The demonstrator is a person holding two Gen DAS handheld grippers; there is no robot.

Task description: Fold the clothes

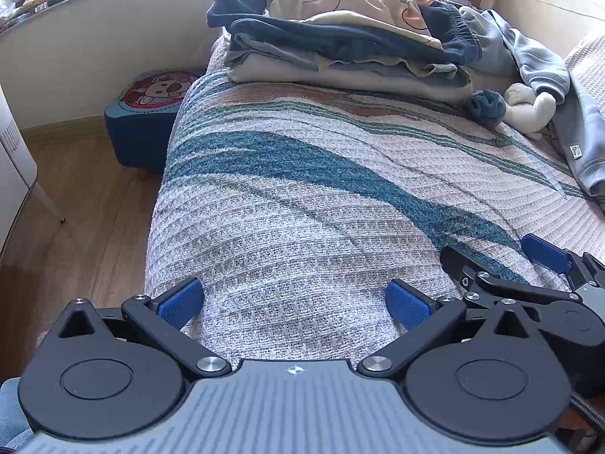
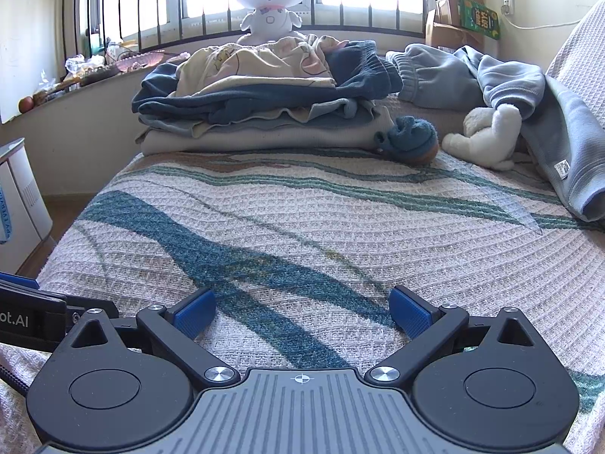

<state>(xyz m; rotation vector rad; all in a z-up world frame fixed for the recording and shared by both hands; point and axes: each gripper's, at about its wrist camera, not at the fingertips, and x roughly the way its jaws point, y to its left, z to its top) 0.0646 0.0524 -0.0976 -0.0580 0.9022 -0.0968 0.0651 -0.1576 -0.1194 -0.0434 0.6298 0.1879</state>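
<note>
A stack of folded clothes [image 1: 340, 56] [image 2: 261, 106], dark blue, beige and cream, lies at the far end of the bed. A loose grey-blue sweatshirt [image 1: 548, 87] [image 2: 529, 98] sprawls at the far right. My left gripper [image 1: 293, 302] is open over the near end of the waffle-weave bedspread [image 1: 321, 196], nothing between its blue pads. My right gripper [image 2: 302, 312] is open too and empty, low over the bedspread [image 2: 302, 208]. In the left wrist view the right gripper [image 1: 529, 261] shows beside mine at the right edge.
A rolled blue sock [image 2: 410, 138] and a white plush toy [image 2: 487, 136] lie between the stack and the sweatshirt. A white robot toy [image 2: 270, 0] stands on the windowsill. A blue stool [image 1: 147, 121] and wooden floor [image 1: 83, 208] lie left of the bed; a white appliance [image 2: 19, 204] stands there.
</note>
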